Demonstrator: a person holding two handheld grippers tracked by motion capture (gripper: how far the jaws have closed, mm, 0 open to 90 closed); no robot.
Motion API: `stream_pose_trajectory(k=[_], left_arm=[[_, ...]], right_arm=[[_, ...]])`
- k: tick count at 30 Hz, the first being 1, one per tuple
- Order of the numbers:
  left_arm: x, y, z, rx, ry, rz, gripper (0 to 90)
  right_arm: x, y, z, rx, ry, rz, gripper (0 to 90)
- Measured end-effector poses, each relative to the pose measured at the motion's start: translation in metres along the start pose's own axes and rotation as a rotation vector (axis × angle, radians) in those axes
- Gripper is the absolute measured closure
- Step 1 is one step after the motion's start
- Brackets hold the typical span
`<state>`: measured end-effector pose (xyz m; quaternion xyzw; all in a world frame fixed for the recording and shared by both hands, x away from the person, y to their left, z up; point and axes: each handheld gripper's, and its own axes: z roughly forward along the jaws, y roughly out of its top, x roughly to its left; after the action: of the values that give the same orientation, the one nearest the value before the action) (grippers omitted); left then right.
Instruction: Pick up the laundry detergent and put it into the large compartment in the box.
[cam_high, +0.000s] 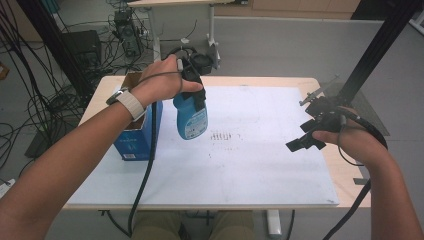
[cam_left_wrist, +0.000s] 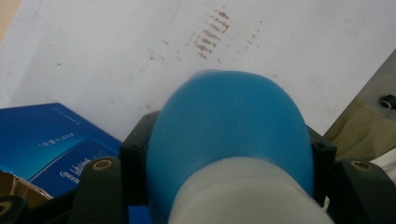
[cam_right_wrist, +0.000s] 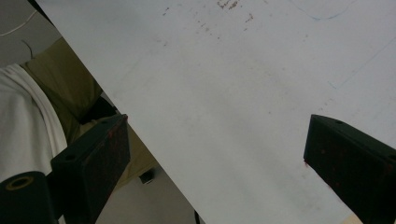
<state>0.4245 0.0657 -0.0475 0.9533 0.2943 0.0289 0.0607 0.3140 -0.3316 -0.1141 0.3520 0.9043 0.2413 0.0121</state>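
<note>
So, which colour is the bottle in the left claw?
The bottle is blue with a white neck, best in the left gripper view.

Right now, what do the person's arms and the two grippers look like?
Both forearms are bare. A pale woven watch strap circles the left wrist. The left gripper and right gripper are black with blocky jaws; each trails a black cable.

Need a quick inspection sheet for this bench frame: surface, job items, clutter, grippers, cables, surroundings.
Surface: white board on a wooden table, reddish-brown marks mid-board.
Job's things: blue bottle held off the board; open blue box at left.
Clutter: nothing seen.
Grippers: left gripper clamps the bottle's top; right gripper open, nothing in it, over the board's right edge.
Cables: one cable trails from each gripper.
Surroundings: grey floor, tangled wires behind the table.
</note>
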Motion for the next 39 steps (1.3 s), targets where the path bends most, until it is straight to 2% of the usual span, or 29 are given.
stream_pose_trajectory(k=[7,17,25,30,39], left_arm=[[0.000,-0.002,-0.007,0.002,0.000,-0.055,38.2],[0.002,0.000,-0.023,0.017,0.001,-0.113,38.1],[0.004,-0.003,-0.038,0.012,-0.017,-0.173,38.1],[-0.001,-0.002,-0.047,0.017,-0.003,-0.196,38.1],[-0.001,-0.003,-0.065,0.026,-0.015,-0.246,38.1]], right_arm=[[0.001,0.001,-0.002,-0.005,0.000,-0.009,7.2],[0.003,0.002,-0.004,-0.009,-0.001,-0.016,7.2],[0.003,0.000,-0.006,-0.011,-0.006,-0.014,7.3],[0.004,-0.001,-0.009,-0.012,-0.013,-0.012,7.2],[0.008,-0.001,-0.012,-0.009,-0.021,-0.013,7.5]])
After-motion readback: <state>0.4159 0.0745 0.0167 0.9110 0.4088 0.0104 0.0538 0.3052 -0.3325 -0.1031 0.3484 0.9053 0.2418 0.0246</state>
